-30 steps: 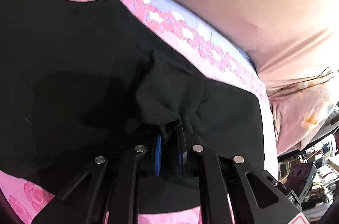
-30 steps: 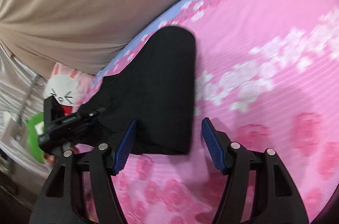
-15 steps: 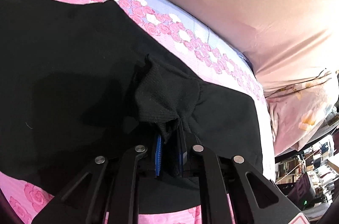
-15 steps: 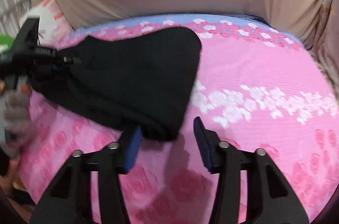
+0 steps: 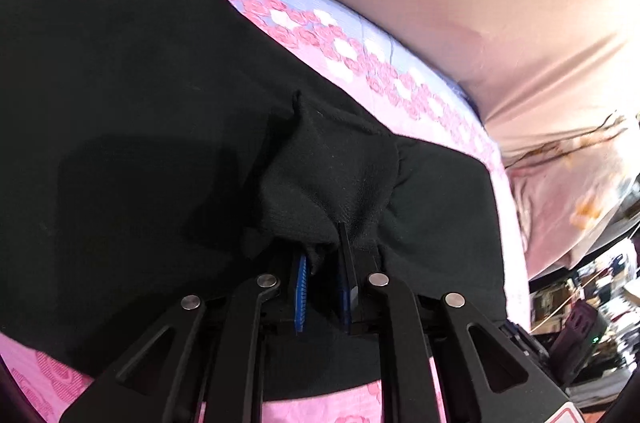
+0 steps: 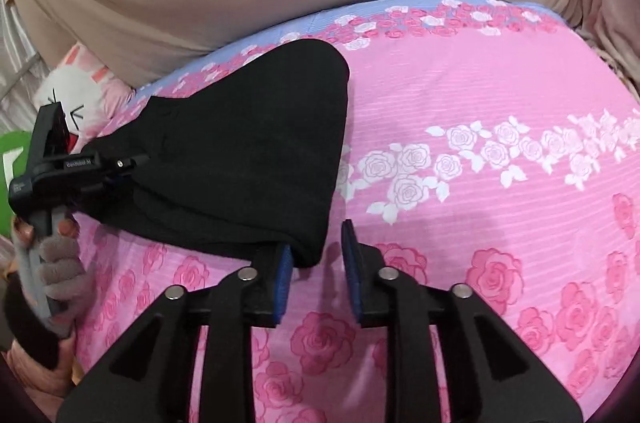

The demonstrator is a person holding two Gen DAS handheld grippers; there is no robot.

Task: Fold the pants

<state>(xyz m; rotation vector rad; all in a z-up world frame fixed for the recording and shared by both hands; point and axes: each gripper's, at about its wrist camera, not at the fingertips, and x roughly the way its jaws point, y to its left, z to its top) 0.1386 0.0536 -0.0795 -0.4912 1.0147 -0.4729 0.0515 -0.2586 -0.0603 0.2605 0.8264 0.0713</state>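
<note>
The black pants [image 6: 248, 151] lie on the pink rose-print bed [image 6: 500, 231], the left gripper [image 5: 324, 263] clamped tight on a bunched fold while the right gripper [image 6: 316, 263] jaws are closing around the near corner, not yet pinching it.

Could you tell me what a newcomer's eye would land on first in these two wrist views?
First the black knit pants, a dark slab lying across the bright pink rose-printed bedsheet. Next, the left gripper, clamped on a bunched ridge of that fabric at the pants' left end. The right gripper is at the near corner, its jaws closing with the corner between them, the right blue pad not yet on the cloth.
</note>
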